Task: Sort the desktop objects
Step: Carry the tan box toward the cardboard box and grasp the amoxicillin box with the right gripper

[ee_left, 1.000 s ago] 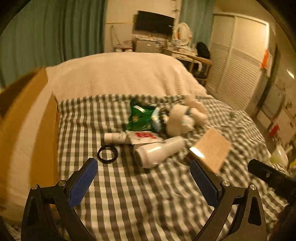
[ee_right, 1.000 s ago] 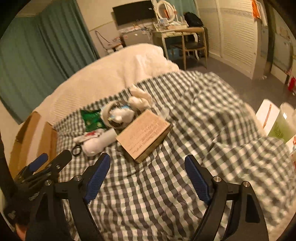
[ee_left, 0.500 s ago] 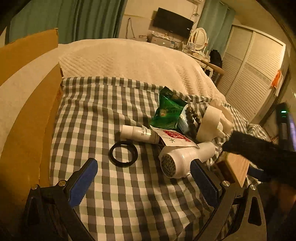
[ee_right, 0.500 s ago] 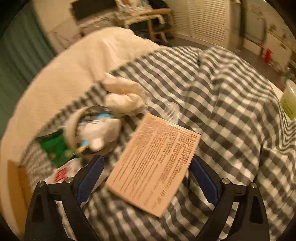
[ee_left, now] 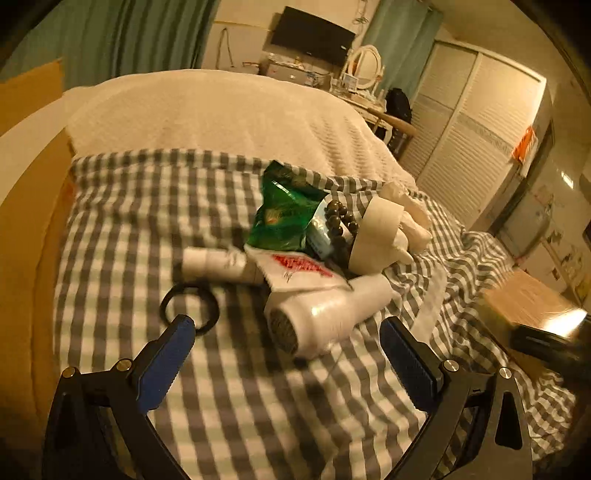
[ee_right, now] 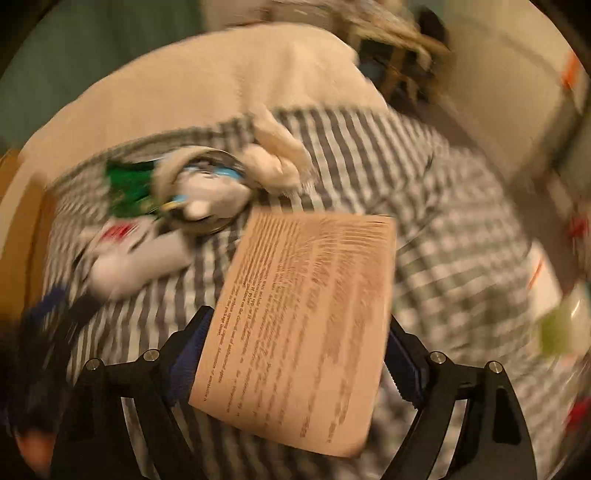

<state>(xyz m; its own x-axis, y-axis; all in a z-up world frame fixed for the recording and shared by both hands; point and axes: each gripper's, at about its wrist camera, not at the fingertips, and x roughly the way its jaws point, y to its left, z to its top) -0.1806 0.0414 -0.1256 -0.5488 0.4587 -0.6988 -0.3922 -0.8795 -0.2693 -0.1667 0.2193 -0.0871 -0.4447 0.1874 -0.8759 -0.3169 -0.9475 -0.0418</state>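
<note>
A: What are the things lying on?

B: A bed (ee_left: 122, 221), not a desk. It has a grey-and-white checked cover, rumpled toward the right, and a cream blanket (ee_left: 221, 110) beyond it at the far end. A brown cardboard box (ee_left: 26, 229) stands against the bed's left edge.

A: And the room behind?

B: Teal curtains (ee_left: 122, 40) on the left, a dark screen (ee_left: 314, 35) on the wall, an oval mirror (ee_left: 364, 64) on a cluttered dressing table, and pale louvred wardrobe doors (ee_left: 465, 122) along the right. The light is warm and dim.

A: Where are the objects to sort?

B: Heaped near the middle of the checked cover. A white hair dryer (ee_left: 325, 314) lies nearest, nozzle toward the camera. Just behind it are a white packet with red print (ee_left: 299, 269) and a white tube (ee_left: 218, 262). A green bag (ee_left: 284, 214), a string of dark beads (ee_left: 340, 218) and a roll of pale tape (ee_left: 376, 236) sit further back. A black ring (ee_left: 190, 304) lies alone on the cover, left of the dryer.

A: The left gripper (ee_left: 288, 358)?

B: Spread wide above the cover, nothing between its blue pads, tilted down toward the dryer.

A: And the right gripper (ee_right: 295, 358)?

B: Its jaws are closing, with a flat tan box (ee_right: 306, 325) covered in printed text between them. That view is blurred, so I cannot tell whether the pads press on it. In the left view the same box shows at the bed's right side.
</note>
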